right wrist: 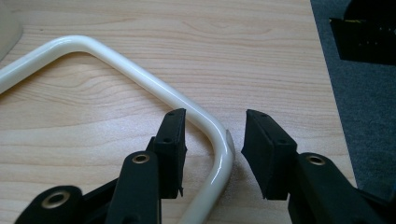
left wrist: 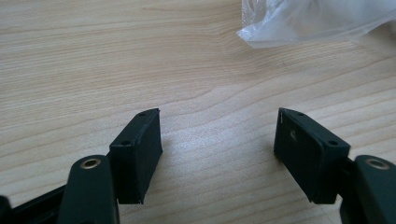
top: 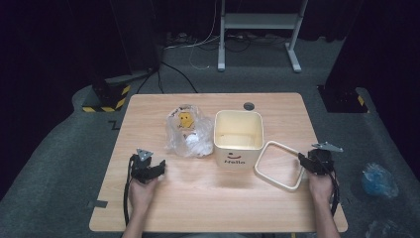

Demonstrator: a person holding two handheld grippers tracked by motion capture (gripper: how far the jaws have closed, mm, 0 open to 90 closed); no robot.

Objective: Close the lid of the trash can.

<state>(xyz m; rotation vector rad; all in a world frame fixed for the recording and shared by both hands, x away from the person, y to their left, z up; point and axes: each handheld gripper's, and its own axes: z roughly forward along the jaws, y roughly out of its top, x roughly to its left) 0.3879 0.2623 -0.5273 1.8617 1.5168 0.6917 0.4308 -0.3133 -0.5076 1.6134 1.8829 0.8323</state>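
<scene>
Your right gripper (right wrist: 212,140) straddles the cream square plastic ring (right wrist: 140,79), pads not yet pressing; your left gripper (left wrist: 217,140) gapes empty.

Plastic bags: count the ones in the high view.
2. A clear plastic bag lies on the table left of the cream bin; a bluish bag lies on the floor right of the table.

Looking like a lab or recording studio. Black curtains (top: 59,44) are hanging round a lone wooden table (top: 208,198); cables (top: 198,47) are trailing over grey carpet (top: 64,148).
</scene>
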